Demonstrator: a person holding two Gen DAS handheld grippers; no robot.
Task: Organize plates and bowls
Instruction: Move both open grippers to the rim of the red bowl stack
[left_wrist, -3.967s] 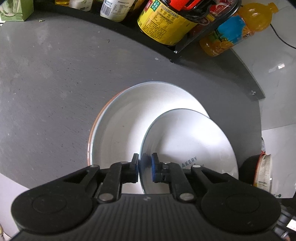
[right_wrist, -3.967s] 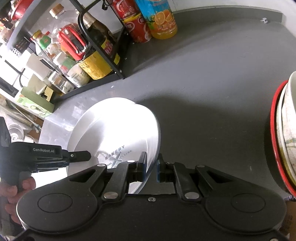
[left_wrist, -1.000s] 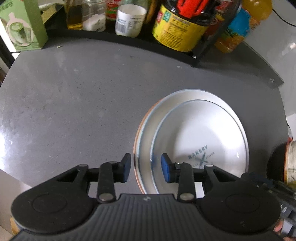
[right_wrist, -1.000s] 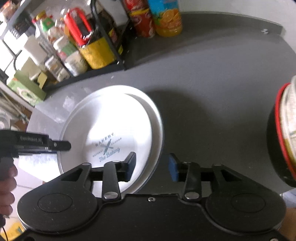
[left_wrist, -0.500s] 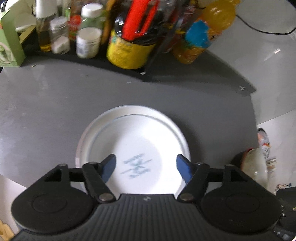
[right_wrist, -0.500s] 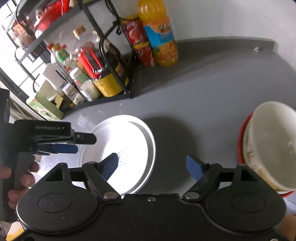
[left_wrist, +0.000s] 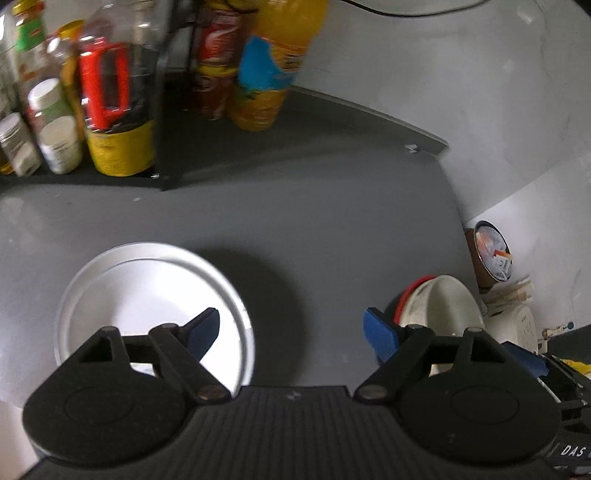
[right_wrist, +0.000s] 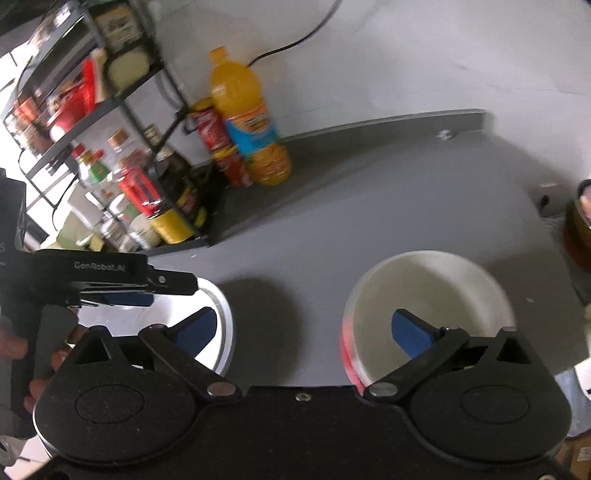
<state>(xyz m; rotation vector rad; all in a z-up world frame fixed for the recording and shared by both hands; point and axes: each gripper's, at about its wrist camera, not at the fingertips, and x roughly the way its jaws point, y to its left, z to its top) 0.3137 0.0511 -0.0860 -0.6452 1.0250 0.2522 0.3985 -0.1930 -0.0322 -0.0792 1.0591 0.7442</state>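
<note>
Two white plates (left_wrist: 147, 291) lie stacked flat on the grey table, the smaller inside the larger; in the right wrist view only their right rim (right_wrist: 221, 310) shows. A white bowl (right_wrist: 428, 288) sits nested in a red-rimmed bowl (right_wrist: 347, 347) at the table's right; these bowls (left_wrist: 443, 306) also appear in the left wrist view. My left gripper (left_wrist: 291, 328) hangs open and empty above the table between plates and bowls. My right gripper (right_wrist: 303, 325) is open wide and empty, its right finger over the white bowl. The left gripper (right_wrist: 170, 291) hovers above the plates.
A black wire rack (right_wrist: 122, 177) full of bottles and jars stands at the back left. An orange juice bottle (right_wrist: 251, 122) and a red can (right_wrist: 221, 147) stand beside it. The table's right edge (left_wrist: 461, 206) is near the bowls. A hand (right_wrist: 44, 354) holds the left gripper.
Both grippers let go of the smaller plate, which now lies in the larger one. Both opened wide, pulled back and up, and swung right toward the bowls.
</note>
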